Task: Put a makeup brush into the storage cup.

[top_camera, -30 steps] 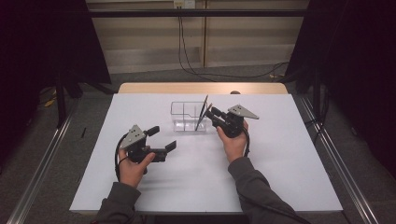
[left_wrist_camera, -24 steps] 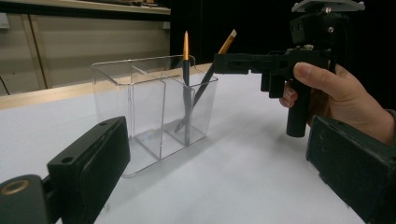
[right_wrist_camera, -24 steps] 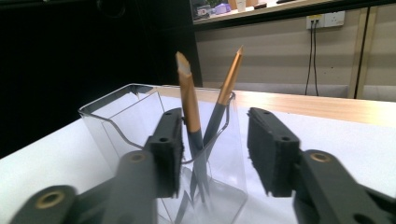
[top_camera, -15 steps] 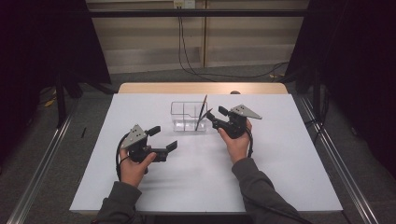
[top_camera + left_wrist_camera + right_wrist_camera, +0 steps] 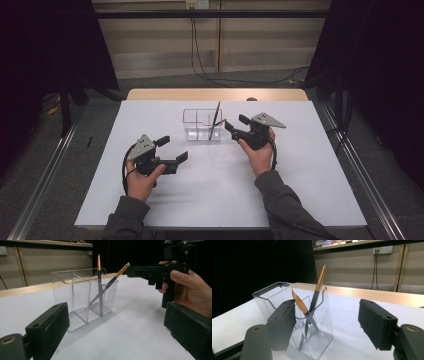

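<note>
Beside the clear holder [image 5: 202,125], the right gripper [image 5: 235,125] points level, fingers just spreading, nothing between.

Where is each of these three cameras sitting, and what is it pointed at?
High view: above the table's near side, looking down; both forearms show.
Left gripper view: on the left gripper, facing the clear holder and right gripper; own open jaws frame it.
Right gripper view: on the right gripper, close to the holder; jaws have just been opening, nothing between them.
Shared: the holder's two brushes.
</note>
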`<state>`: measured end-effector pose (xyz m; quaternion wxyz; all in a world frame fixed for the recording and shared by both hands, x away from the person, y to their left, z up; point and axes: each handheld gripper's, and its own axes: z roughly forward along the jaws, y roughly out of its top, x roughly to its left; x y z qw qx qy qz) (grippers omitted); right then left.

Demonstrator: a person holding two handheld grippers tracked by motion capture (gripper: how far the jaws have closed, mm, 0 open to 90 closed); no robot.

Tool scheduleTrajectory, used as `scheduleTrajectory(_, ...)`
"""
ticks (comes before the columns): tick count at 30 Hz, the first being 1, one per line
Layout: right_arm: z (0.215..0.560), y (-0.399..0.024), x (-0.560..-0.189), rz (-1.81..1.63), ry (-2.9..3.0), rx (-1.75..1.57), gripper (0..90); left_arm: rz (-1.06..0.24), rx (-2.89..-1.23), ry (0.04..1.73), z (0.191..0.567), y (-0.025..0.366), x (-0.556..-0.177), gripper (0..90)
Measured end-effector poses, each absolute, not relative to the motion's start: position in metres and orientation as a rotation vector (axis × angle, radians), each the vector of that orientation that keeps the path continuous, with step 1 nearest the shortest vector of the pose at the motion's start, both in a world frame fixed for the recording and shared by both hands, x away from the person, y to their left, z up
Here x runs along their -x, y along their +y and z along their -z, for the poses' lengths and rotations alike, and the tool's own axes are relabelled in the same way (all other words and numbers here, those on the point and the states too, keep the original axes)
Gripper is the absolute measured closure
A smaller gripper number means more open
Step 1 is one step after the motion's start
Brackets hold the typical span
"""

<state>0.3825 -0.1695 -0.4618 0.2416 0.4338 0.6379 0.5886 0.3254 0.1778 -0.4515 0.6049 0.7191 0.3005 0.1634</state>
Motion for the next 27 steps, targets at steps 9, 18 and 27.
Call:
scheduleTrajectory(9,0.458,-0.177,-0.376,-1.595,1.759,-1.18,28.0,-0.371,-1.662,0.695,0.452,0.176,-0.325,6.0)
scheduleTrajectory(18,0.454,-0.185,-0.37,-1.586,1.763,-1.182,26.6,-0.384,-1.676,0.677,0.45,0.176,-0.325,6.0)
scheduleTrajectory(27,0.449,-0.19,-0.364,-1.578,1.778,-1.164,25.6,-0.387,-1.677,0.672,0.449,0.176,-0.324,6.0)
